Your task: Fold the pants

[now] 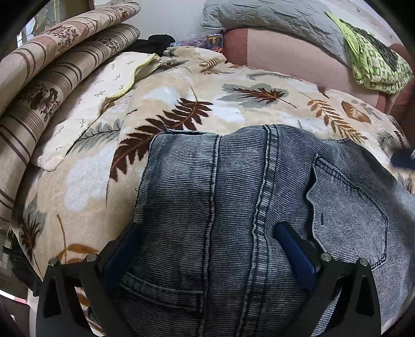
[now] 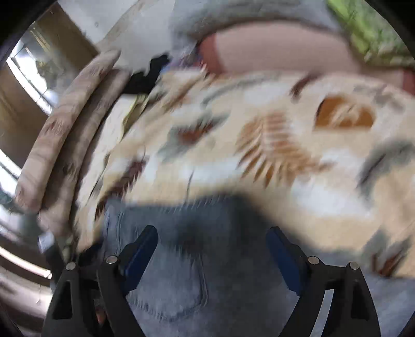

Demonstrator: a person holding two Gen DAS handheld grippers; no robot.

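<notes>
The pants are grey-blue jeans (image 1: 233,197) lying folded on a leaf-patterned blanket (image 1: 181,85), with a back pocket (image 1: 350,207) at the right. My left gripper (image 1: 210,233) is open, its blue-padded fingers (image 1: 293,248) spread either side of a raised bunch of denim; I cannot tell if they touch it. The right wrist view is motion-blurred. My right gripper (image 2: 212,241) is open and empty above the jeans (image 2: 181,272), near their far edge. A dark tip at the left view's right edge (image 1: 403,158) may be the right gripper.
Striped folded bedding (image 1: 52,64) is stacked at the left, with a cream pillow (image 1: 96,103) beside it. A pink cushion (image 1: 285,54), a grey quilt (image 1: 272,15) and a green patterned cloth (image 1: 373,62) lie at the back right.
</notes>
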